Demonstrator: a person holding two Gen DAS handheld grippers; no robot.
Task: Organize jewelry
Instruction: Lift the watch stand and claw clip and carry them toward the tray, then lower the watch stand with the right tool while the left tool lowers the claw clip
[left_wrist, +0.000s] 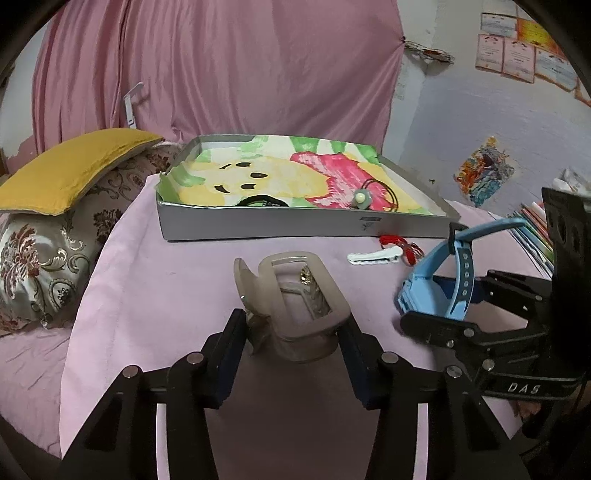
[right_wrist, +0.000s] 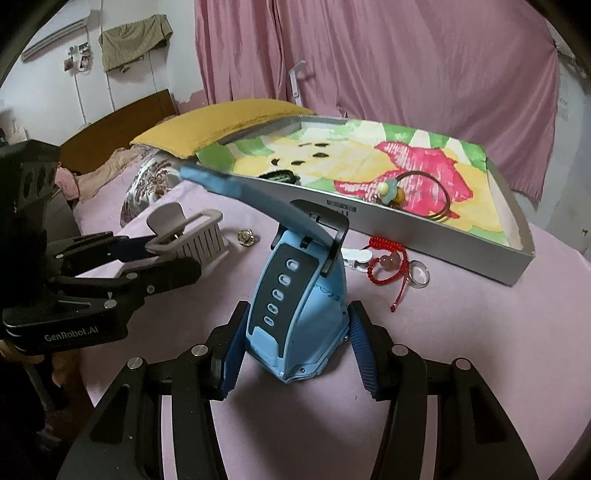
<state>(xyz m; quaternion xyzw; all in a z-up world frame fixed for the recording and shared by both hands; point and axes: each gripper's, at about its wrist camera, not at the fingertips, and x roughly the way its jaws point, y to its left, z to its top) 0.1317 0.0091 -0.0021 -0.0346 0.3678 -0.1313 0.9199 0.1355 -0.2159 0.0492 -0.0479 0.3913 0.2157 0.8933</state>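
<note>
My left gripper (left_wrist: 293, 328) is shut on a grey claw hair clip (left_wrist: 295, 295), held just above the pink cloth; the clip also shows in the right wrist view (right_wrist: 188, 236). My right gripper (right_wrist: 295, 343) is shut on a light blue watch (right_wrist: 295, 295), also visible in the left wrist view (left_wrist: 439, 284). The shallow grey box (left_wrist: 295, 225) with a coloured paper lining stands behind and holds a black hair tie with a bead (right_wrist: 417, 195). A red cord bracelet (right_wrist: 388, 269), a clear ring (right_wrist: 419, 275), a white clip (left_wrist: 375, 255) and a small brooch (right_wrist: 245, 236) lie on the cloth.
A yellow pillow (left_wrist: 70, 170) and patterned cushion (left_wrist: 48, 258) lie left of the box. Pink curtain (left_wrist: 221, 66) hangs behind. Coloured pencils (left_wrist: 532, 229) lie at the right edge. The pink cloth (left_wrist: 166, 280) covers the surface.
</note>
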